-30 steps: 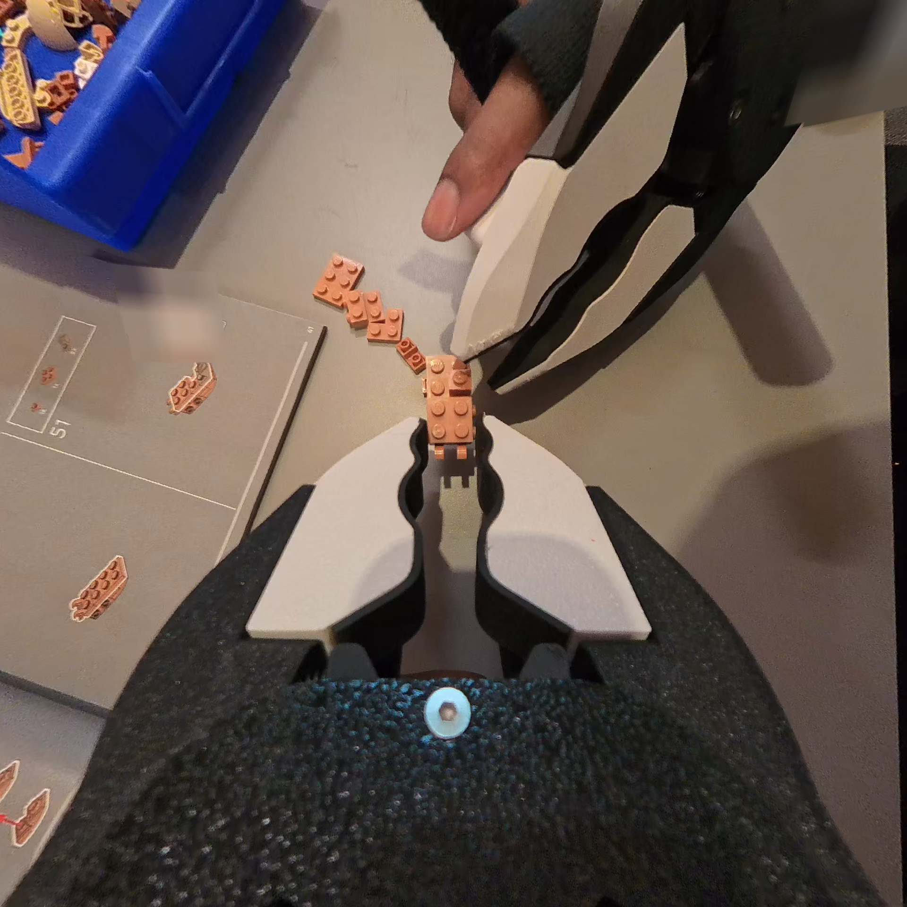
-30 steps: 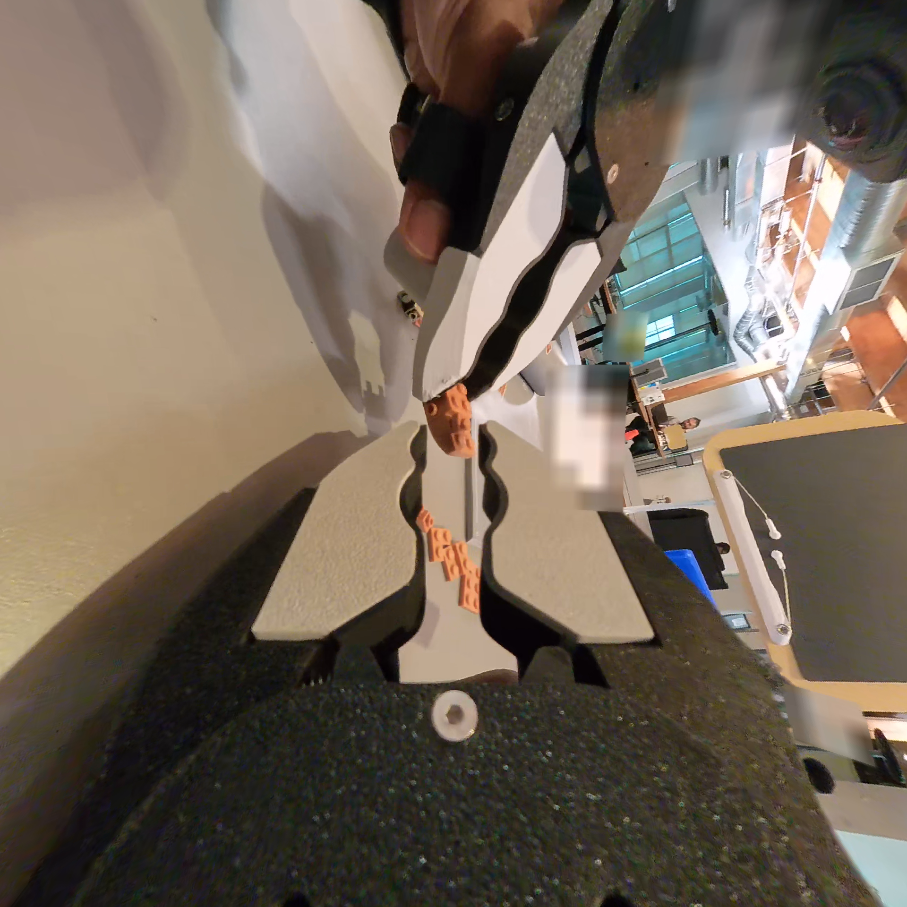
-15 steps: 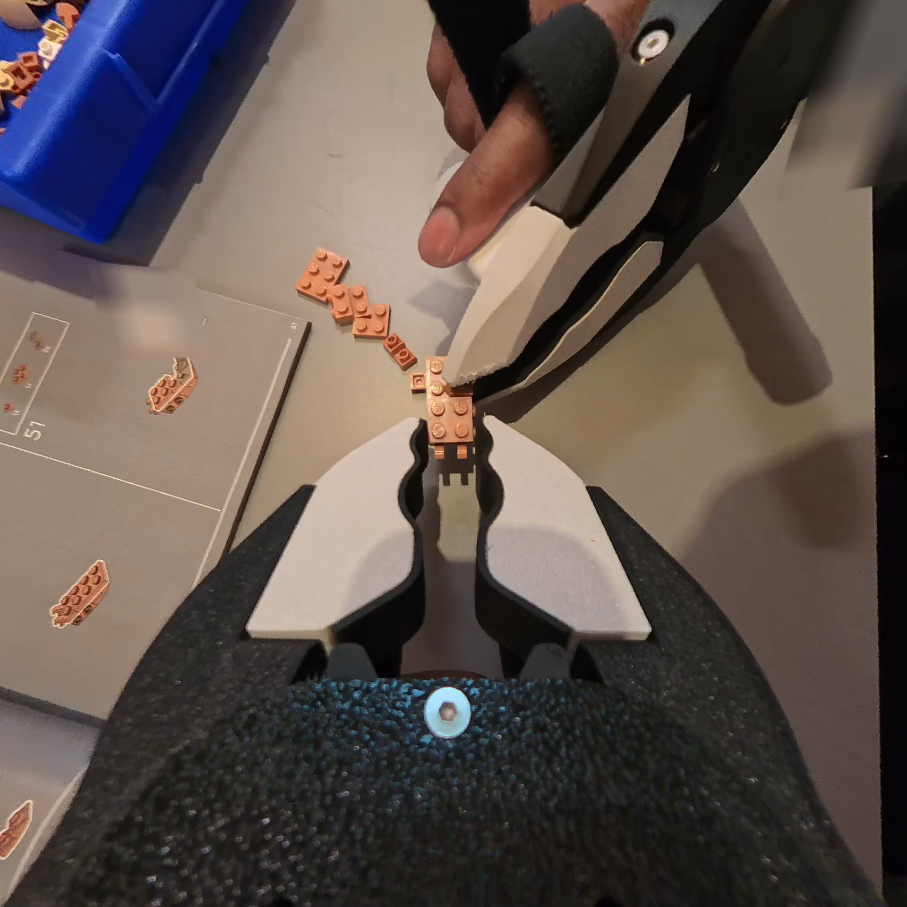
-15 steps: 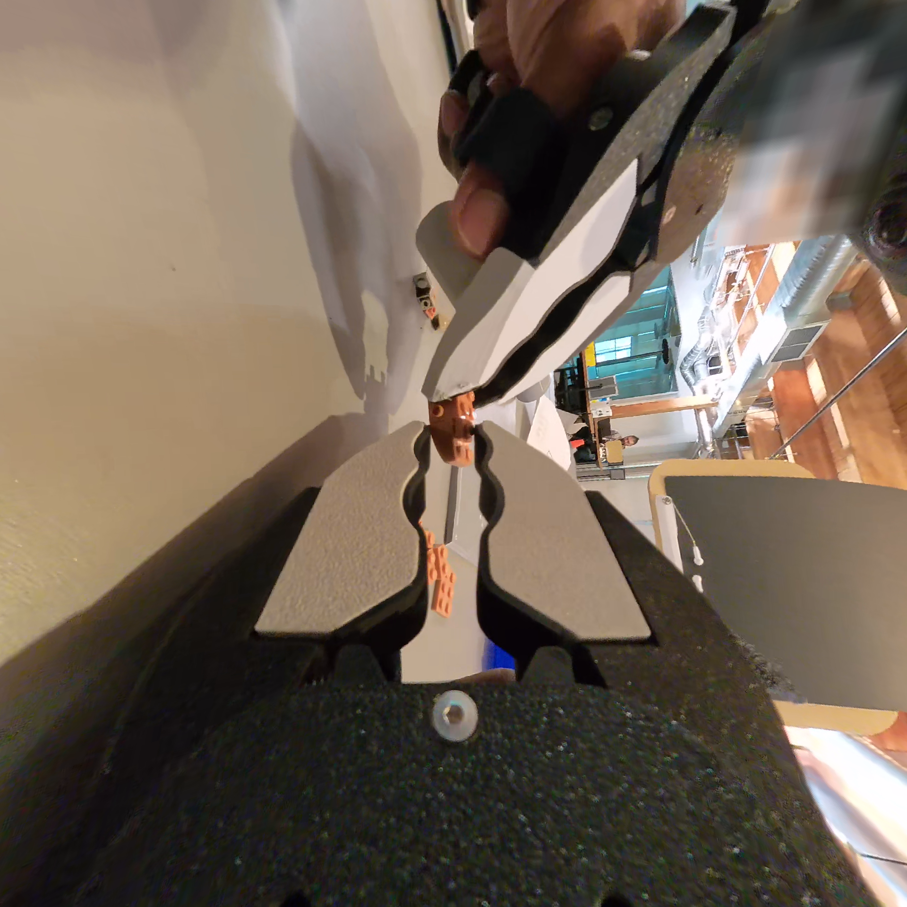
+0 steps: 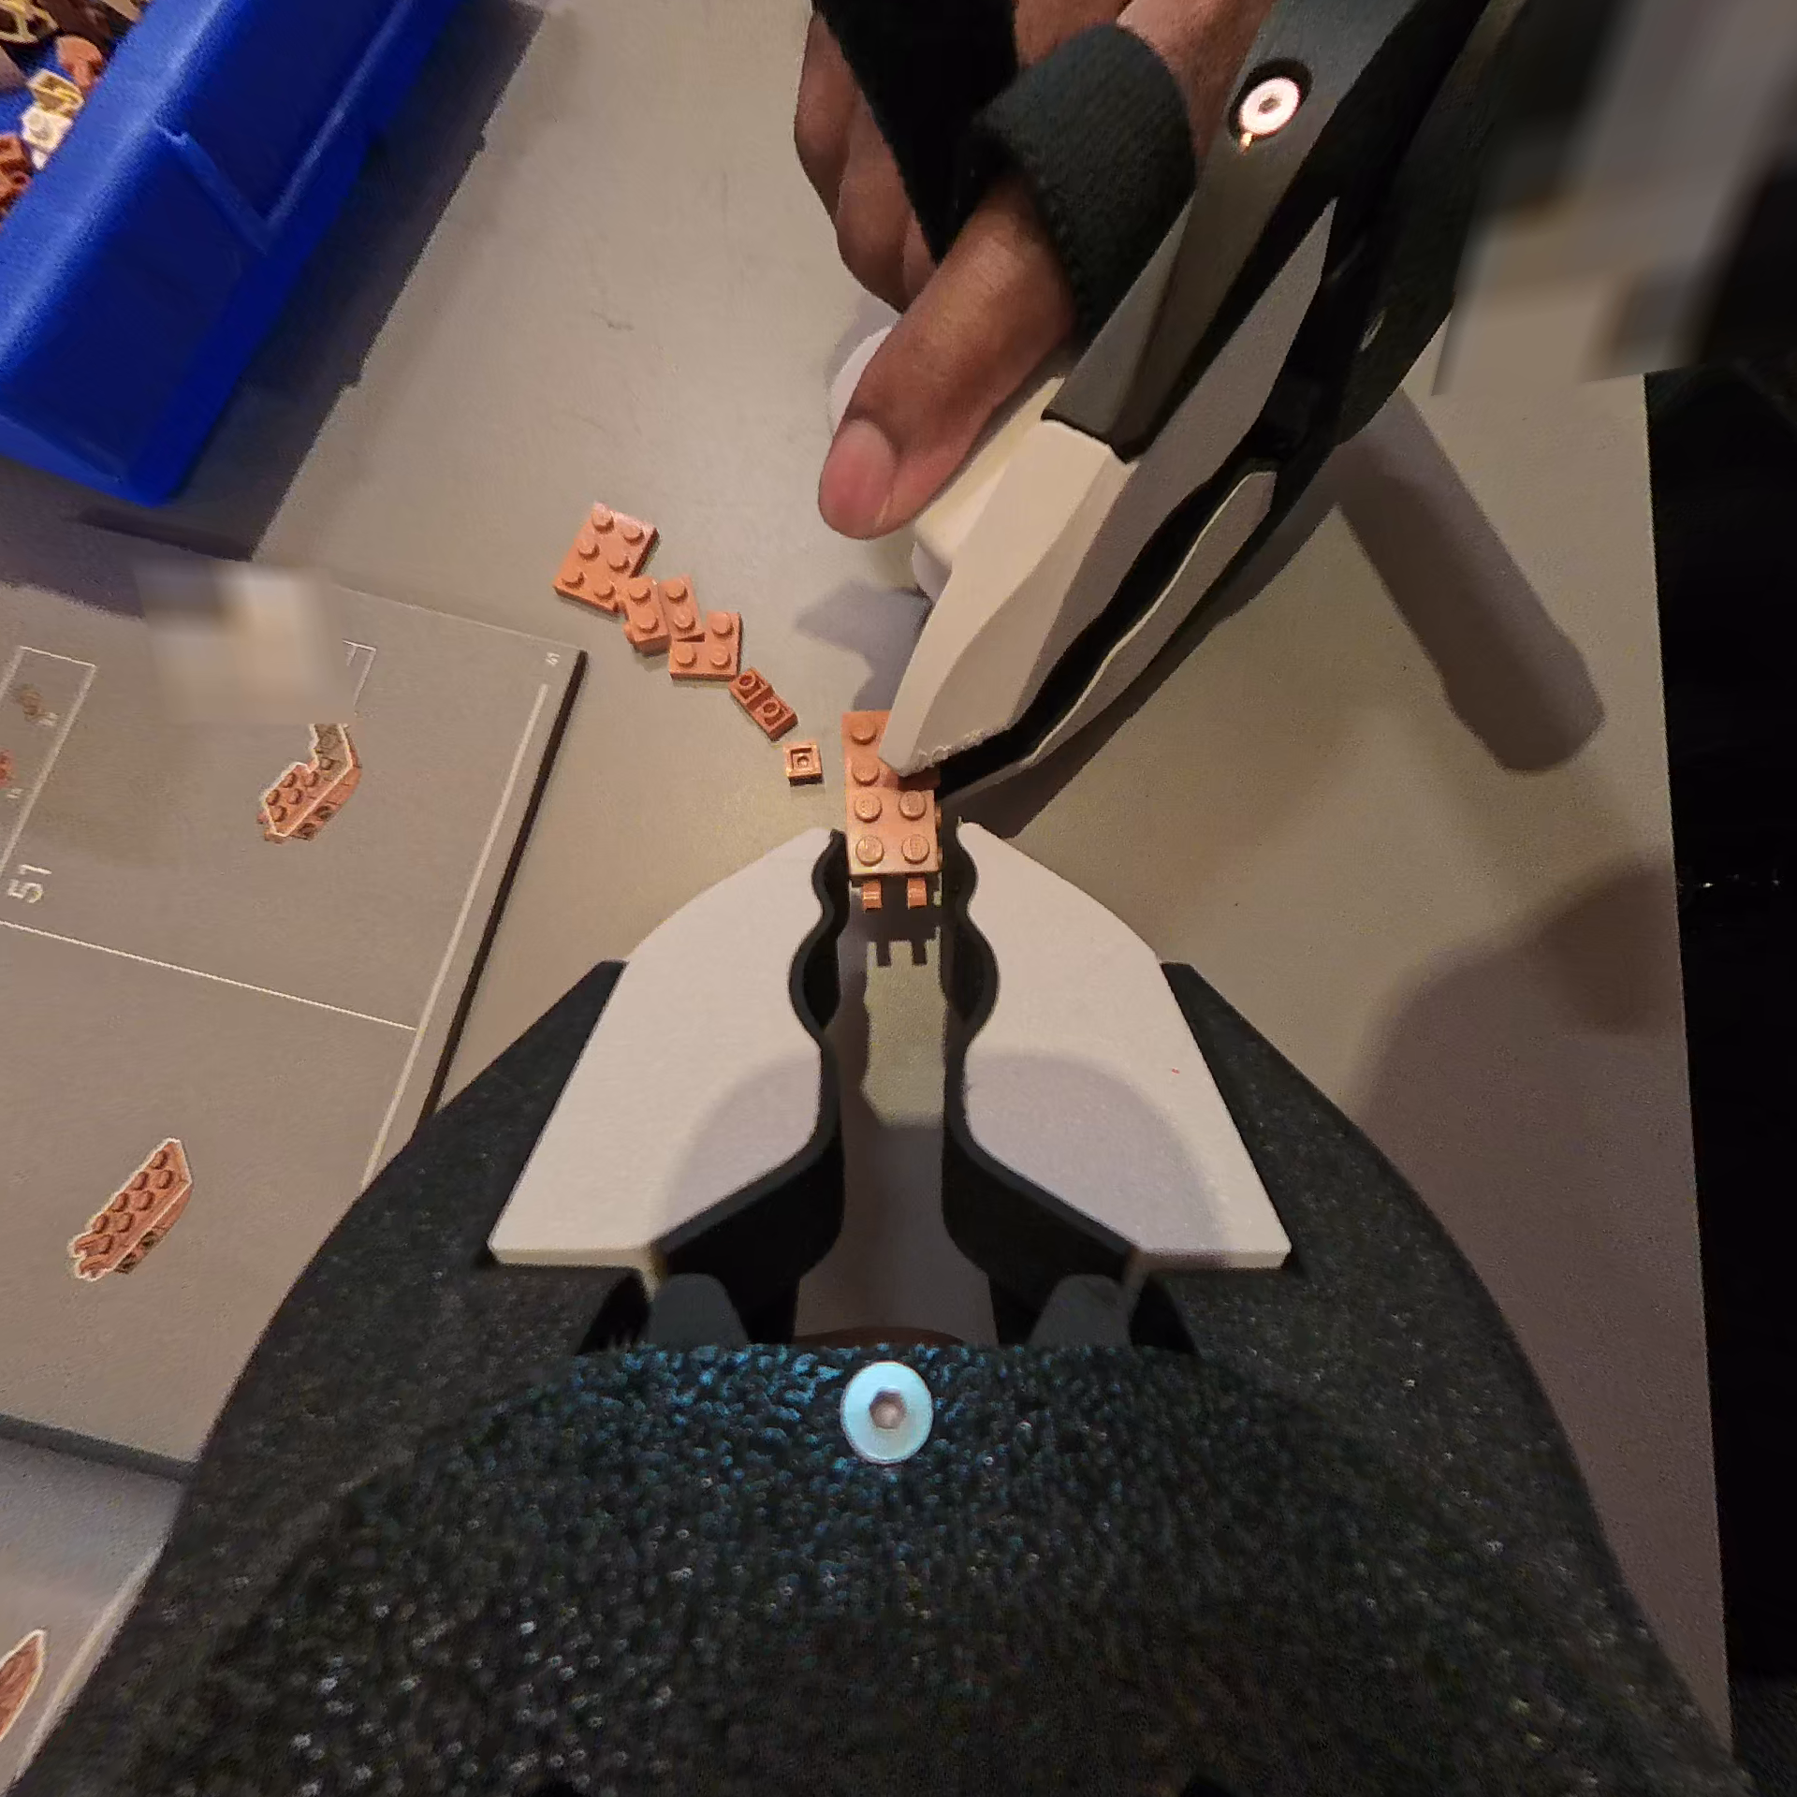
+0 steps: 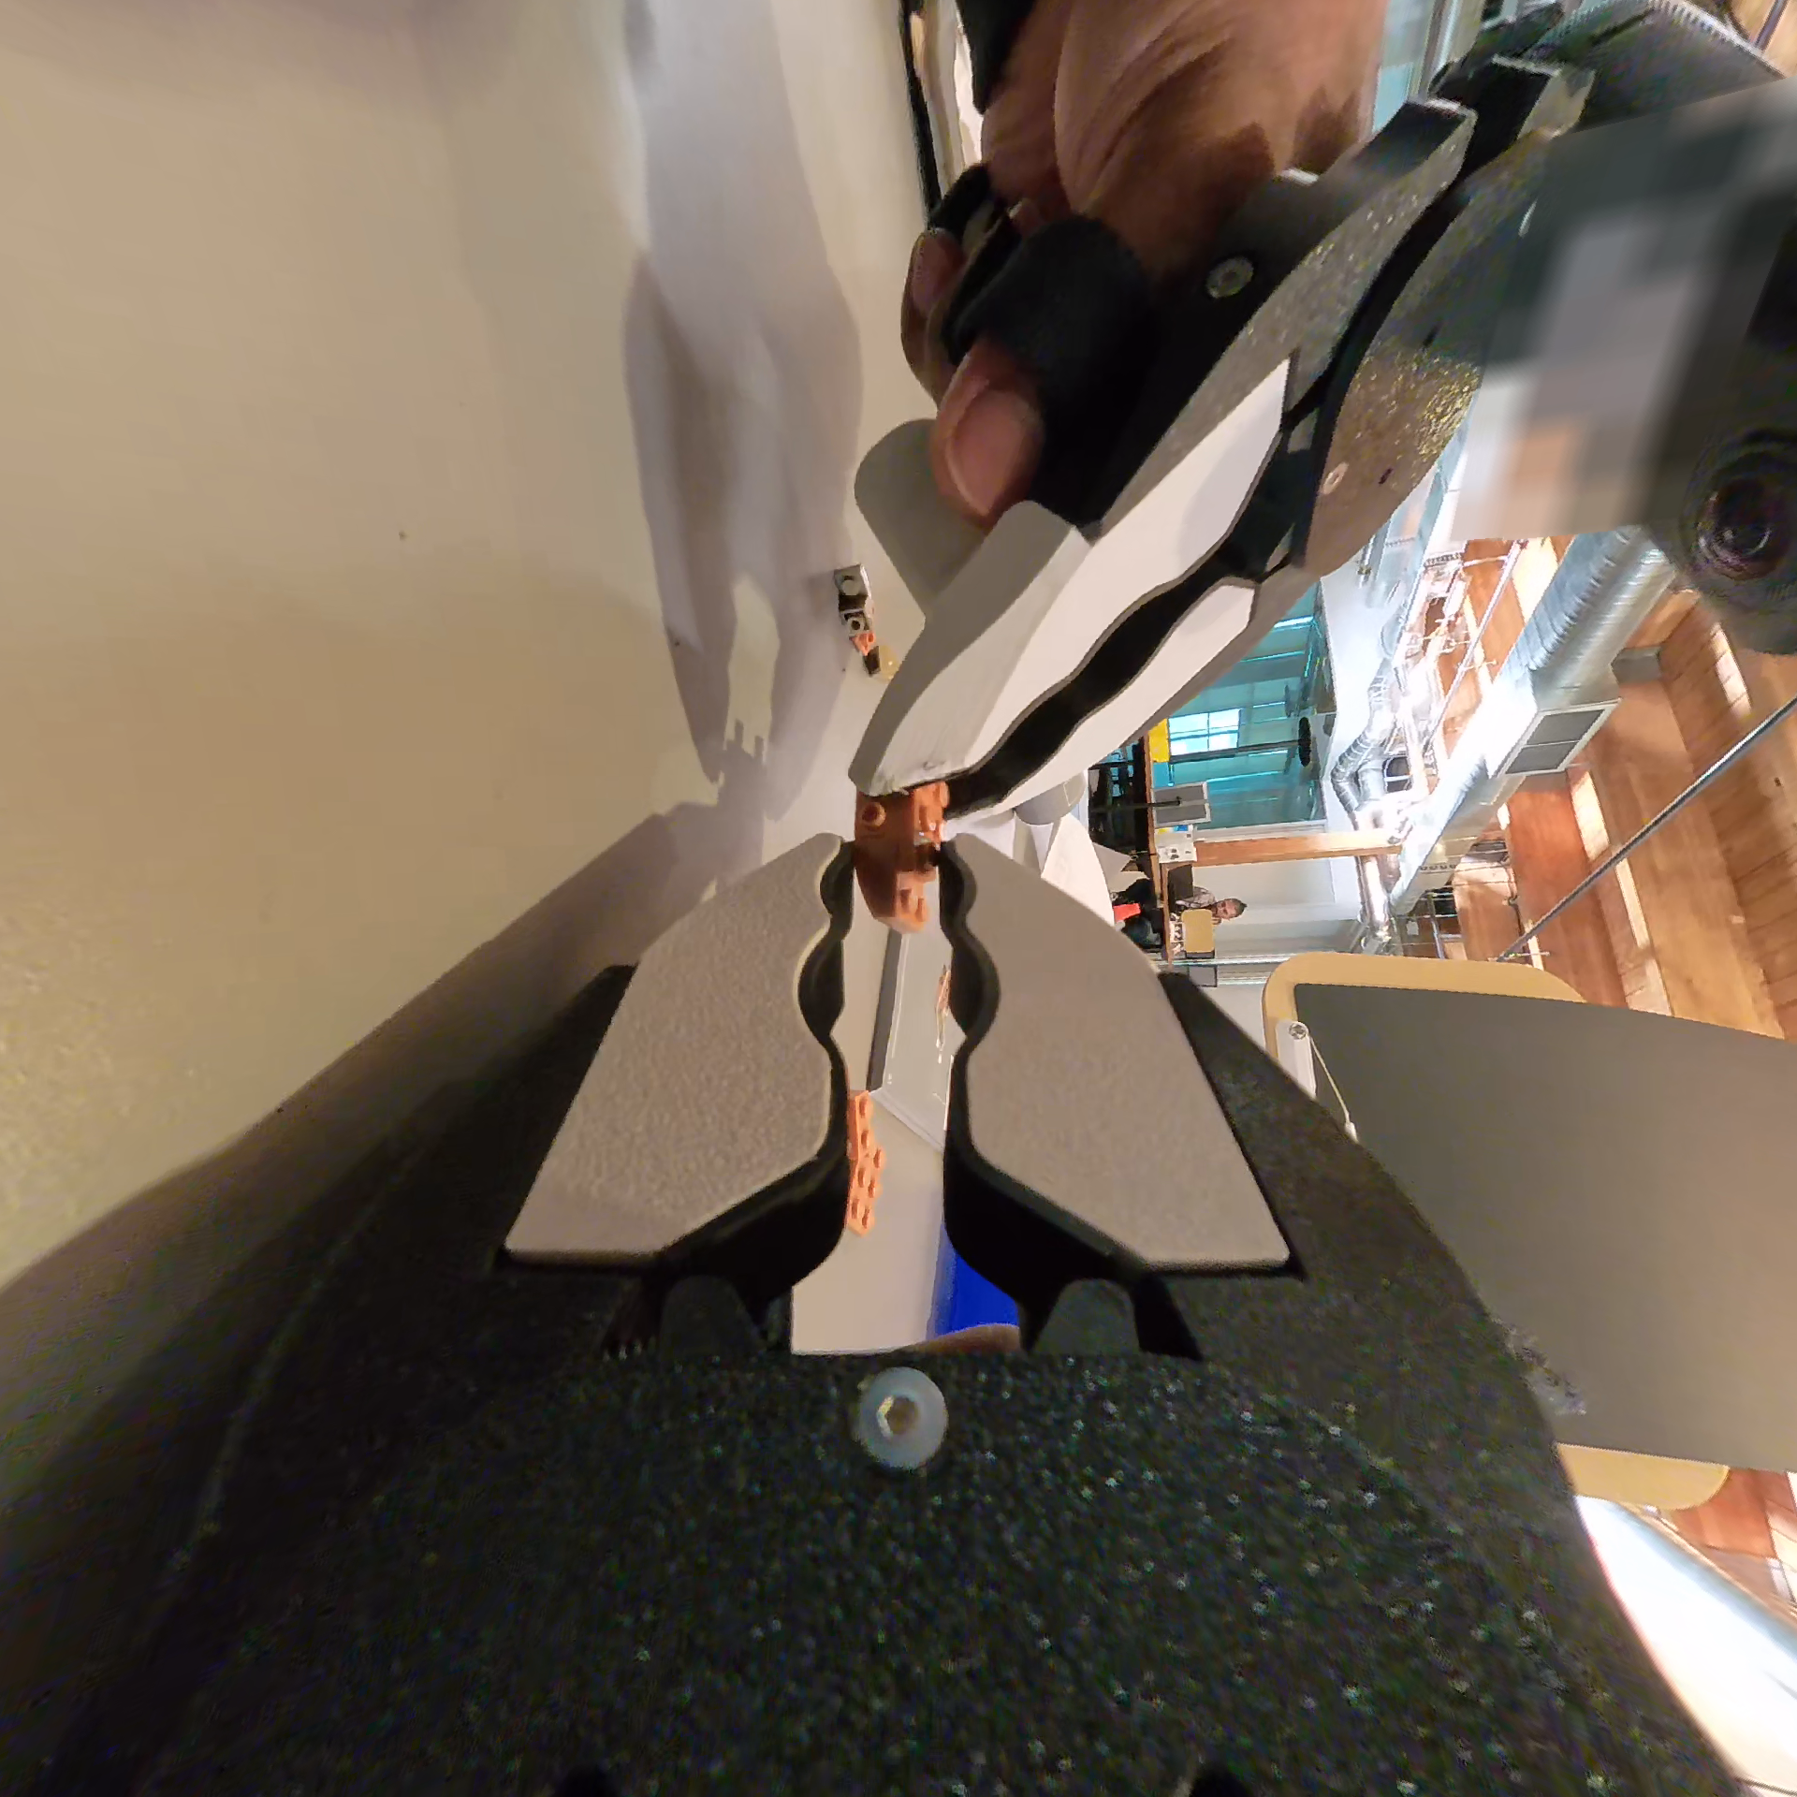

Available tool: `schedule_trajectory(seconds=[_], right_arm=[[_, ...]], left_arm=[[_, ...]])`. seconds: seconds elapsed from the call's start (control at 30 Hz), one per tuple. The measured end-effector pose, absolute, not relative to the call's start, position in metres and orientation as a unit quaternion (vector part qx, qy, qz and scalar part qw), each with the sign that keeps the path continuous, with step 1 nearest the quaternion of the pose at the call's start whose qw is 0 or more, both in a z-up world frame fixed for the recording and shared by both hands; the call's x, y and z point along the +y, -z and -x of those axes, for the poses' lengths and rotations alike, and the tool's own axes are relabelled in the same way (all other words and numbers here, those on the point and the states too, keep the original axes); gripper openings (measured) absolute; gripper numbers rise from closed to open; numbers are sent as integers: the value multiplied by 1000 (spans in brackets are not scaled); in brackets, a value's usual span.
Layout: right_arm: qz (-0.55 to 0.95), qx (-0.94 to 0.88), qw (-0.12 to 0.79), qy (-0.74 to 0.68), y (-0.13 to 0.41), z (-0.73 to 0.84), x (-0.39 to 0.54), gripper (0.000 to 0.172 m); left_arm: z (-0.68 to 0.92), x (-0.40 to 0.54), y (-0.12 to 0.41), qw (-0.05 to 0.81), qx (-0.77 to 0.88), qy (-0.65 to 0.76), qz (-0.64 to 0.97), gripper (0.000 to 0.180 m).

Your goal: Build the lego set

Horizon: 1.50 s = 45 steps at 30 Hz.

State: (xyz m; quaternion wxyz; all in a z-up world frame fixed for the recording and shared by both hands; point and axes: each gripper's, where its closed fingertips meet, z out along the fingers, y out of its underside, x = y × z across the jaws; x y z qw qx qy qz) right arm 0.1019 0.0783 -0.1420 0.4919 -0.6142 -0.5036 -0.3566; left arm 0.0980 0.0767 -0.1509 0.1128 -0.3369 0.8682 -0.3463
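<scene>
Though each tool [image 5: 893, 856] [image 6: 890, 856] pinches the orange brick assembly [image 5: 890, 817], its far end is hidden.

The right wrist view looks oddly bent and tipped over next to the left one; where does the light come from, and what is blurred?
Left wrist view: light from above, so the orange brick assembly casts a crisp toothed shadow between the left hand-held gripper fingers; a mosaic patch covers part of the instruction sheet. Right wrist view: wide-angle bending, table tipped sideways, background bright, top-right corner smeared.
</scene>
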Motion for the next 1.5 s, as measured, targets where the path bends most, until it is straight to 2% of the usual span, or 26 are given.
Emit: schedule_trajectory(seconds=[0.87,1.5], right_arm=[[627,-485,498,350,139,-104,76,17],[616,-509,486,354,136,-102,72,15]], left_arm=[[-97,70,145,104,859,374,332,17],[-94,66,141,47,831,421,361,17]])
